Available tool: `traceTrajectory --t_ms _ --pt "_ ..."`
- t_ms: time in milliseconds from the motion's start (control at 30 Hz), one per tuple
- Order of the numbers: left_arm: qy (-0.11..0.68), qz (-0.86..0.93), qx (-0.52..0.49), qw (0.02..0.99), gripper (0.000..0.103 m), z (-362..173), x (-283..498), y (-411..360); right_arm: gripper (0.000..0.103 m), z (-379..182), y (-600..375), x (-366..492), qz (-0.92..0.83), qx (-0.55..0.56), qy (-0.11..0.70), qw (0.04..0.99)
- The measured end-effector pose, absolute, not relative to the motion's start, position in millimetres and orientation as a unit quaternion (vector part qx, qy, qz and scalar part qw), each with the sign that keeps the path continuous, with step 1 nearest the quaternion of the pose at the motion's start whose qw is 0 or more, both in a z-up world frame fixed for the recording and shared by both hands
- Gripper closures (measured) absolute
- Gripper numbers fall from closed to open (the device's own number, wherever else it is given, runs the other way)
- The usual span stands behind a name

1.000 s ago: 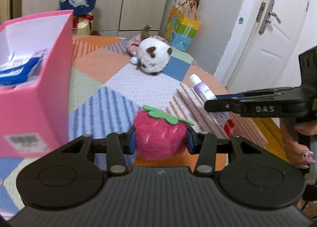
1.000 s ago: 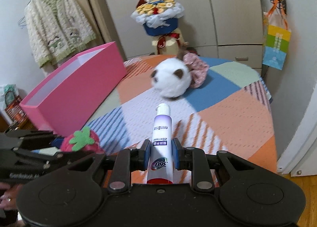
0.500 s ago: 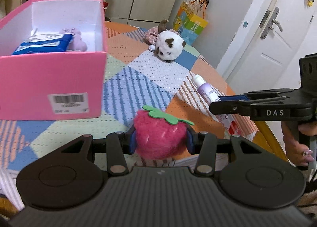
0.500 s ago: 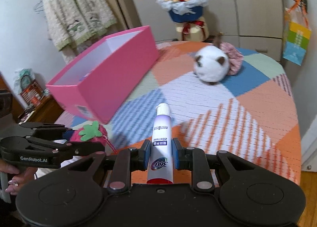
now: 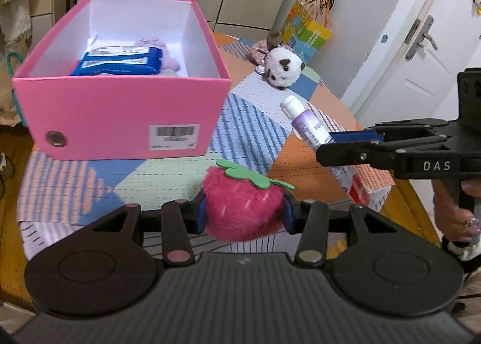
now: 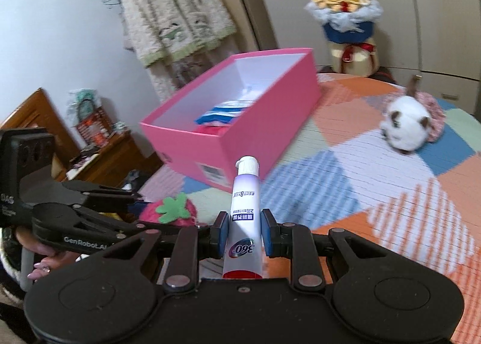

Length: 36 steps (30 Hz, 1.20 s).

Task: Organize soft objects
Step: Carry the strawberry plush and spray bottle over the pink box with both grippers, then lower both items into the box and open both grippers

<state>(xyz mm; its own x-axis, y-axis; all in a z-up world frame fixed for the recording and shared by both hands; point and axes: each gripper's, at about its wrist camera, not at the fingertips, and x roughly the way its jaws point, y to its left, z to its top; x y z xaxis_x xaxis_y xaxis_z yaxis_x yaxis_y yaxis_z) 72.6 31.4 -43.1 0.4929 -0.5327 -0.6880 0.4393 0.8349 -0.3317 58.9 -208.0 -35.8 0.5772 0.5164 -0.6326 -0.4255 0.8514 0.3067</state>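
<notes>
Strawberry (image 5: 242, 208), a pink plush, sits nearest, pinched between the jaws of the left gripper (image 5: 243, 214) and held clear of the worktop (image 5: 303, 163). Just to its right, the right gripper (image 6: 244, 237) has its jaws narrowed on a tube (image 6: 244, 217), white cap pointing away. Both loads hang short of the box (image 5: 120, 121), the pink carton that stands a little farther off on the left of the patchwork cloth.

Inside the box lie one blue packet (image 5: 118, 63) and one pale pink soft thing (image 5: 168, 58) against its far wall; the right view hints at something red under the packet, too blurred to name. Farther still, on the right side of the worktop, one white and brown plush (image 5: 281, 72) rests against a floral fabric piece (image 6: 433, 115), neither yet gathered.

By my reading the job is roughly midway: two items are boxed, two are in hand and need only be carried over the near rim and let go, and the far plush with its fabric neighbour remains. Count: one box, two grippers, one strawberry, one tube, one far plush.
</notes>
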Motion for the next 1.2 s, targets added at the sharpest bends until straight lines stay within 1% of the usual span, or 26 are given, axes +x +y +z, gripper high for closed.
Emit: traceTrajectory --t_ms 167,367,533,667,800,933,1100,1200 --pt "0.408 -0.289 -0.050 0.864 0.058 -17.1 74.0 53.3 0.076 -16.8 -180.7 62.5 0.296 0.048 0.365 0.881" --pt "0.343 -0.284 -0.021 0.895 0.058 15.5 81.2 69.9 0.076 10.0 -152.5 75.1 0.299 0.029 0.333 0.894" --pt "0.319 -0.262 -0.017 0.911 0.058 18.6 113.2 75.7 0.076 22.6 -132.3 103.0 0.293 0.024 0.303 0.906" --pt "0.305 -0.248 -0.016 0.919 0.058 20.0 147.7 84.2 0.076 22.9 -119.9 138.7 0.287 0.026 0.306 0.907" --pt "0.321 -0.229 -0.012 0.919 0.058 15.0 196.3 86.2 0.076 16.3 -105.4 177.1 0.260 -0.004 0.315 0.913" --pt "0.336 -0.222 -0.012 0.915 0.058 8.7 242.1 84.0 0.076 5.2 -99.2 220.6 0.254 -0.003 0.343 0.904" --pt "0.373 -0.204 -0.011 0.905 0.057 -4.9 281.4 84.1 0.076 -6.4 -93.8 259.4 0.237 -0.010 0.367 0.899" --pt "0.381 -0.189 0.002 0.905 0.057 -11.5 293.9 82.5 0.076 -12.9 -91.3 277.3 0.239 -0.016 0.384 0.891"
